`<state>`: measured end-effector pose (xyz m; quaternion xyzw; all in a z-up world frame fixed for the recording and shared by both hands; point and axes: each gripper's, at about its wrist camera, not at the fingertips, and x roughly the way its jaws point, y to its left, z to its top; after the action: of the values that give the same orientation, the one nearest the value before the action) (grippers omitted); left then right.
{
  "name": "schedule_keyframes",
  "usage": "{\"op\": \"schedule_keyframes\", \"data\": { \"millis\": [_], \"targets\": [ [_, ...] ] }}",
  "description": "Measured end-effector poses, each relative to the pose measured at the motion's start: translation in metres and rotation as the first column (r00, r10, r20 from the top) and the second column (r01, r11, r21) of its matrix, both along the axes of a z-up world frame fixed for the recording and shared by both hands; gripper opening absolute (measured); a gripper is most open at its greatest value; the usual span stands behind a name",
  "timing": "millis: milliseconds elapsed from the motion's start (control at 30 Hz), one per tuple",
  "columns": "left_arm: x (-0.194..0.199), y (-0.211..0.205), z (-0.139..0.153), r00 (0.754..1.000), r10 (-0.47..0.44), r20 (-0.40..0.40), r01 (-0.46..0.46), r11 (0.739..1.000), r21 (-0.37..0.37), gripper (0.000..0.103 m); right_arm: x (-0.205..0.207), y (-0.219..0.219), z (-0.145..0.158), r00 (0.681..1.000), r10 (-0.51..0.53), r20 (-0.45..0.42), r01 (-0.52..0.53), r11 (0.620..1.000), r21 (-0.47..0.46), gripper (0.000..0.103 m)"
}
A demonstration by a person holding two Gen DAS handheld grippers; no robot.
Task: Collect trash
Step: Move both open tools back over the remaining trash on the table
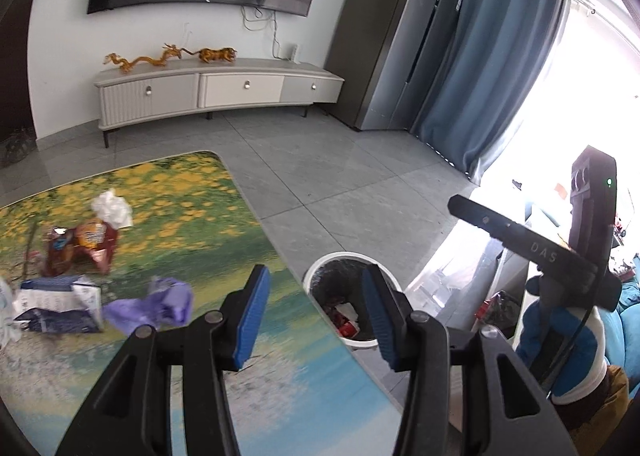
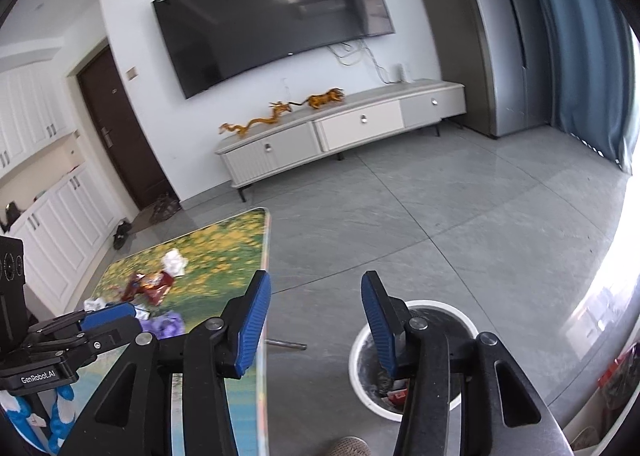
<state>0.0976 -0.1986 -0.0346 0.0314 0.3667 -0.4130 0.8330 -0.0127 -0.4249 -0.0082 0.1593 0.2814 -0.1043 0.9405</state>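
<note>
Two grippers, both empty. Left gripper (image 1: 316, 310) raised over the near right edge of the table (image 1: 280, 356), pitched downward, blue pads (image 1: 252, 312) parted with nothing between. Right gripper (image 2: 316, 322) likewise pitched down, over the floor gap between the table's right edge and the bin, jaws apart and clasping nothing. Gloved in blue and white, the hand (image 1: 568, 352) carrying the right gripper, seen at the far right of the left wrist view.

Just off the table's right edge, on the grey floor tiles: a round white bin (image 1: 345, 342) lined with a dark bag, red and white wrappers (image 1: 344, 320) already lying inside.

Still on the table, toward its left side: a crumpled purple wrapper (image 1: 160, 306) nearest; beside it on the left, a torn blue-and-white packet (image 1: 60, 306); farther back, a red-brown snack bag (image 1: 82, 246), creased and partly standing; behind that, touching its top, a wad of white tissue (image 1: 113, 208). All four well apart from both grippers.

Beyond the table, bare floor, then a pale TV cabinet (image 2: 340, 132) against the wall.
</note>
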Motion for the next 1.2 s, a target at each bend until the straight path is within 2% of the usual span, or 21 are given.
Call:
{"op": "schedule_keyframes", "data": {
  "millis": [133,300,467,633,767,1000,1100,1200],
  "targets": [
    [-0.001,0.046,0.006,0.998,0.053,0.018,-0.052,0.998,-0.024,0.052,0.007,0.025,0.009,0.999,0.036,0.003,-0.036,0.999,-0.023,0.048],
    [-0.003,0.104,0.010,0.992,0.117,0.037,-0.115,0.991,-0.063,0.052,0.012,0.061,0.022,0.997,0.079,0.001,-0.078,0.995,-0.060,0.050],
    [-0.006,0.163,0.008,0.980,0.185,0.067,-0.179,0.980,-0.090,0.052,0.019,0.098,0.030,0.991,0.130,-0.005,-0.130,0.987,-0.094,0.056],
    [-0.008,0.221,0.002,0.963,0.252,0.091,-0.244,0.965,-0.095,0.053,0.033,0.135,0.028,0.980,0.194,-0.034,-0.196,0.974,-0.111,0.058],
    [-0.004,0.259,-0.014,0.950,0.302,0.081,-0.294,0.951,-0.094,0.053,0.048,0.157,0.013,0.967,0.242,-0.075,-0.249,0.962,-0.110,0.059],
    [0.016,0.282,-0.041,0.944,0.329,0.037,-0.327,0.943,-0.062,0.053,0.077,0.173,-0.026,0.939,0.309,-0.149,-0.321,0.944,-0.069,0.062],
    [0.029,0.280,-0.048,0.941,0.337,0.016,-0.336,0.940,-0.054,0.063,0.092,0.174,-0.045,0.925,0.330,-0.186,-0.344,0.938,-0.045,0.064],
    [0.041,0.273,-0.050,0.945,0.328,0.016,-0.327,0.944,-0.041,0.064,0.103,0.172,-0.060,0.914,0.349,-0.209,-0.361,0.932,-0.021,0.064]
  ]
}}
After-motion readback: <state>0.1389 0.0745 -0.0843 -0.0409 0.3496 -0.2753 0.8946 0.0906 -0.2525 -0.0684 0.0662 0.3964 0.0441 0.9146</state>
